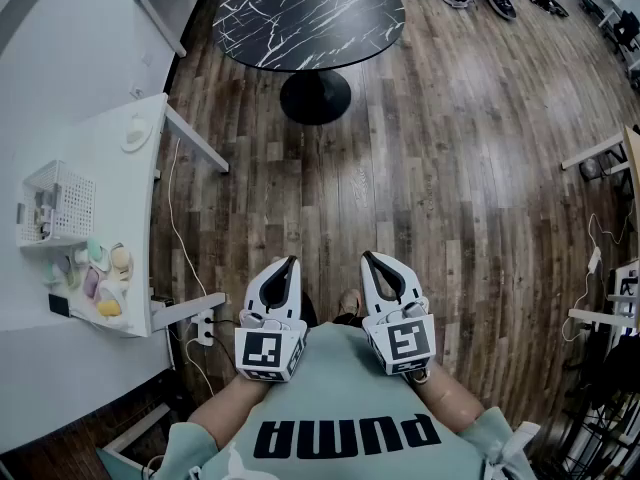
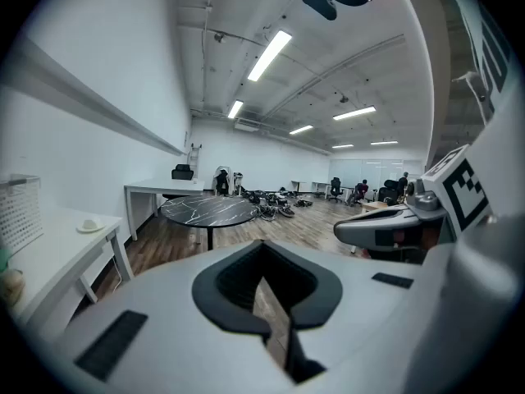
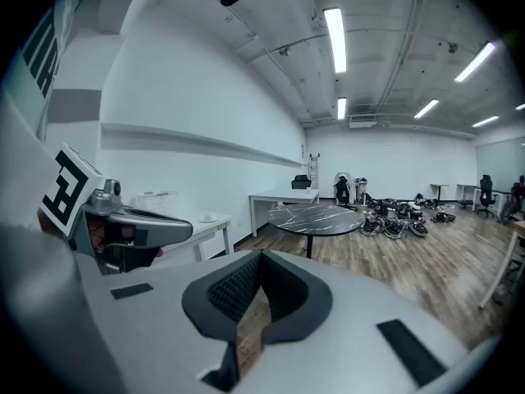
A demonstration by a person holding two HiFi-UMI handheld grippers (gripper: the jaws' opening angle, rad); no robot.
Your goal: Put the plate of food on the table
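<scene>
Open office, wood floor [image 1: 450, 168], round black marble table [image 1: 308, 16] at the far end.
My left gripper [image 1: 292, 261] and right gripper [image 1: 366, 256] are clenched, empty.

Wood-plank floor [image 1: 450, 168], round black marble table [image 1: 308, 13], white desk [image 1: 125, 188], ceiling strip lights [image 2: 269, 54].

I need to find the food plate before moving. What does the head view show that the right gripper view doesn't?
Only the head view: the food plate at the near end of the white table, and the person's shirt. Only the right gripper view: ceiling lights and a wall shelf; there the left gripper blocks the plate's spot. Both: the black table, the basket, the small dish, and the left gripper and right gripper, each shut and empty.
</scene>
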